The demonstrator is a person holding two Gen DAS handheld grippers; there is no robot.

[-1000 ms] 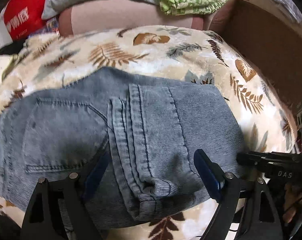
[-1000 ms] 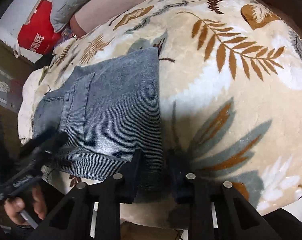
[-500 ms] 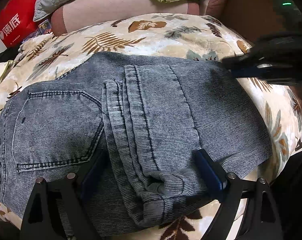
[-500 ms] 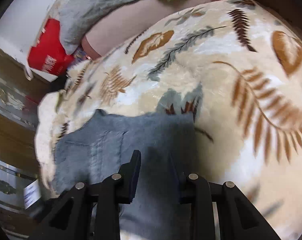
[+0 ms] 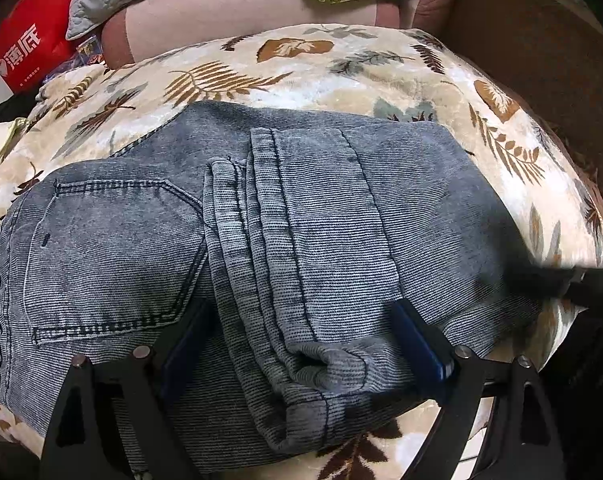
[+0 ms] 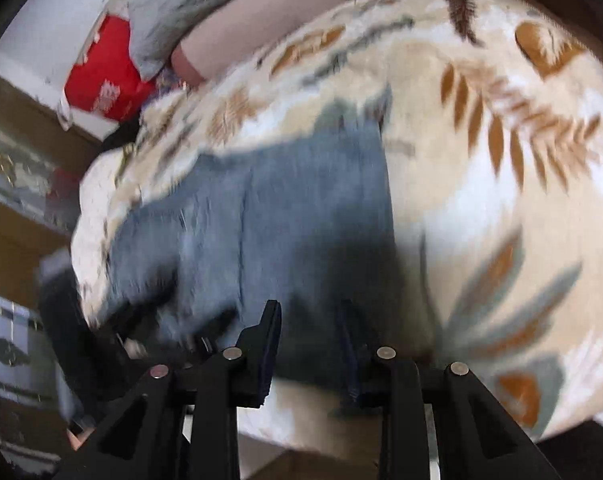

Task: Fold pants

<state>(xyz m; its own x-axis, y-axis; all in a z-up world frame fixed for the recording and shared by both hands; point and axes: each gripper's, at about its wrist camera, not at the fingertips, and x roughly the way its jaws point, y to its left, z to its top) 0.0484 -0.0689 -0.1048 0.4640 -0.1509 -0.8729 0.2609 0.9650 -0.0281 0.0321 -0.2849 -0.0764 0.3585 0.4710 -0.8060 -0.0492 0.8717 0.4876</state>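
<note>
Pants folded compact on leaf-print blanket, hems stacked for neatness. Left tool spread wide, straddling hem bundle; right tool narrowly parted, empty, above pants' near edge.

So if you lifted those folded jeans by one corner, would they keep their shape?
Probably not. The jeans lie in loose stacked layers with a bunched hem, so they would likely sag and unfold. The ribbed denim looks thick, so fairly heavy for cloth. On the plush leaf-print blanket they would likely drag rather than slide.
</note>
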